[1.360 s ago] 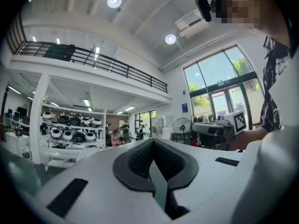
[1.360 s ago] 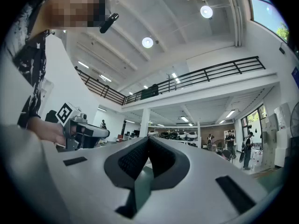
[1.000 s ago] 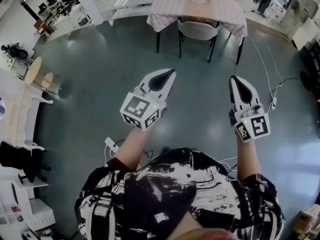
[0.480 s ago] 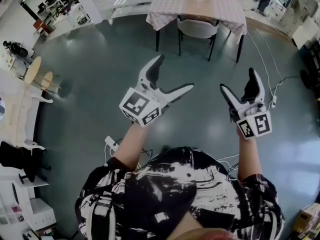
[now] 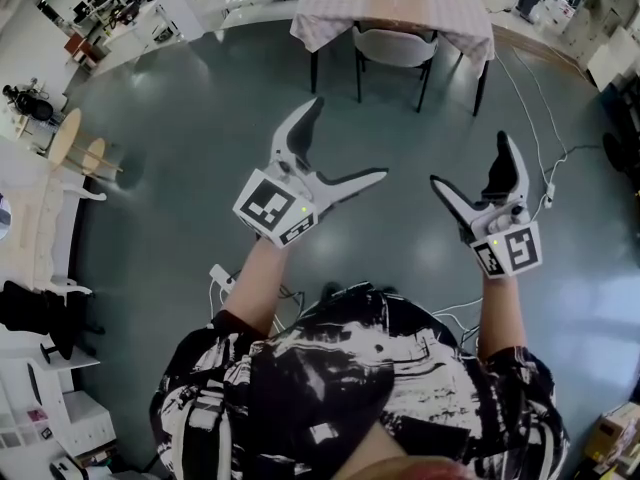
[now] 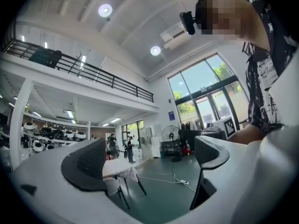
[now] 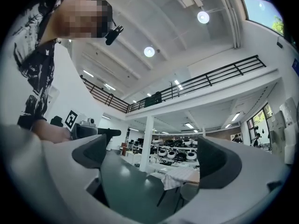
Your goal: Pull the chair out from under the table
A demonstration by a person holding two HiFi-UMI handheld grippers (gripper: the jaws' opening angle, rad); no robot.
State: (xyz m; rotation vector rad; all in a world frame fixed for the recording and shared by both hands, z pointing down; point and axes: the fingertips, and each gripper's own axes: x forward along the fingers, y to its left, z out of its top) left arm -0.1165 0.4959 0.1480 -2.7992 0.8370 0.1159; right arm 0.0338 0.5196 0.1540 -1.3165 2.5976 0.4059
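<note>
Our chair (image 5: 396,48) sits tucked under the table (image 5: 440,13), well ahead across the floor, between our left gripper (image 5: 350,138) and right gripper (image 5: 470,160). Both grippers' fingers (image 5: 296,132) are opening wide, empty, neither clearly nearer.

Grey-green floor (image 5: 180,108) w/ cloth-covered table (image 5: 400,6), chair (image 5: 396,48) half under it, white pwr strip (image 5: 547,196) at right.

Your left gripper (image 5: 350,138): raised ahead of your chest, jaws opening wide, nothing between them | your right gripper (image 5: 470,158): alongside, well apart from it, jaws opening wide, nothing between them
</note>
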